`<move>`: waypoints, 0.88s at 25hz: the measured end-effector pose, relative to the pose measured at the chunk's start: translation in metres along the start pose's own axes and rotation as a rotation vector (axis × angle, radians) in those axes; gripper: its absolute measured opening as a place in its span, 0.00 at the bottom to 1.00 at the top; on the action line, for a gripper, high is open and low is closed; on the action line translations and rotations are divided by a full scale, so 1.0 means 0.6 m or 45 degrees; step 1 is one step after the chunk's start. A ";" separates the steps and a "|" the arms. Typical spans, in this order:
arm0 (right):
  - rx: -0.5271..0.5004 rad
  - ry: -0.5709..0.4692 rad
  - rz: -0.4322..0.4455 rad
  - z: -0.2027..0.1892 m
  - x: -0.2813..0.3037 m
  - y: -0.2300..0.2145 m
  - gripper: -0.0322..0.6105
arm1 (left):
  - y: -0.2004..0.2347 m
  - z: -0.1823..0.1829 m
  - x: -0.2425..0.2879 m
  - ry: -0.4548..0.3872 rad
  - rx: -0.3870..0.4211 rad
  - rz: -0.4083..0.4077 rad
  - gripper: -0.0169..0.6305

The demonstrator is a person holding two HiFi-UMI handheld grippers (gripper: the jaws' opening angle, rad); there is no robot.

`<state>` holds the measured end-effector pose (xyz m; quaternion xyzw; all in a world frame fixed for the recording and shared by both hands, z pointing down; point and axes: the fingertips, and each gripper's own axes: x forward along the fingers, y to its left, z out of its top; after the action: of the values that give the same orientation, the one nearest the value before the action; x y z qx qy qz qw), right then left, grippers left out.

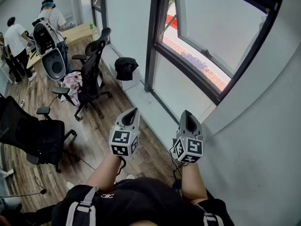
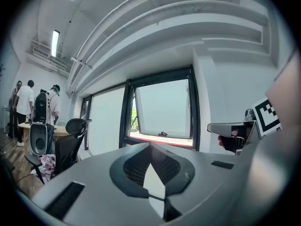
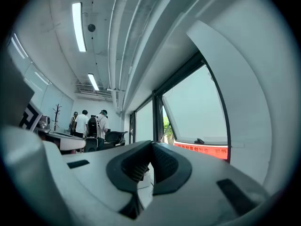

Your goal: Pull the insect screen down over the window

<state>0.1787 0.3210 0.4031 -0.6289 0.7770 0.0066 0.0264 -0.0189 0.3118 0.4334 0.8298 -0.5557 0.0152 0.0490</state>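
The window [image 1: 207, 36] has a dark frame [image 1: 153, 41], and its lower sash is tilted open outward. It fills the upper right of the head view. No insect screen shows across the opening; the frame's top is cut off. My left gripper [image 1: 133, 111] and right gripper [image 1: 187, 113] are held side by side below the window, well short of it, both shut and empty. In the left gripper view the window [image 2: 162, 109] lies straight ahead beyond the shut jaws [image 2: 150, 161]. In the right gripper view it [image 3: 197, 112] lies ahead and to the right of the shut jaws [image 3: 151, 160].
A black bag [image 1: 126, 67] sits on the low ledge under the window. Black office chairs [image 1: 91, 72] [image 1: 33, 135] stand on the wood floor to the left. Two people [image 1: 51, 15] are at a desk [image 1: 77, 32] far left. A white wall [image 1: 263, 140] rises on the right.
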 end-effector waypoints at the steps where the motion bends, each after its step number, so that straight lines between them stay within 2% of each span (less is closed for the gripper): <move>1: -0.001 -0.001 0.002 0.000 0.002 -0.001 0.05 | -0.002 0.001 0.002 -0.001 0.007 0.003 0.05; 9: 0.010 0.004 0.047 -0.006 0.020 0.017 0.05 | 0.013 -0.001 0.011 -0.003 0.033 0.036 0.05; 22: -0.024 -0.060 0.035 0.016 0.048 0.103 0.06 | 0.086 -0.001 0.011 0.003 0.058 -0.024 0.05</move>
<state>0.1129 0.3064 0.3909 -0.6179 0.7847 0.0293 0.0387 -0.0642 0.2863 0.4381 0.8357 -0.5475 0.0284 0.0309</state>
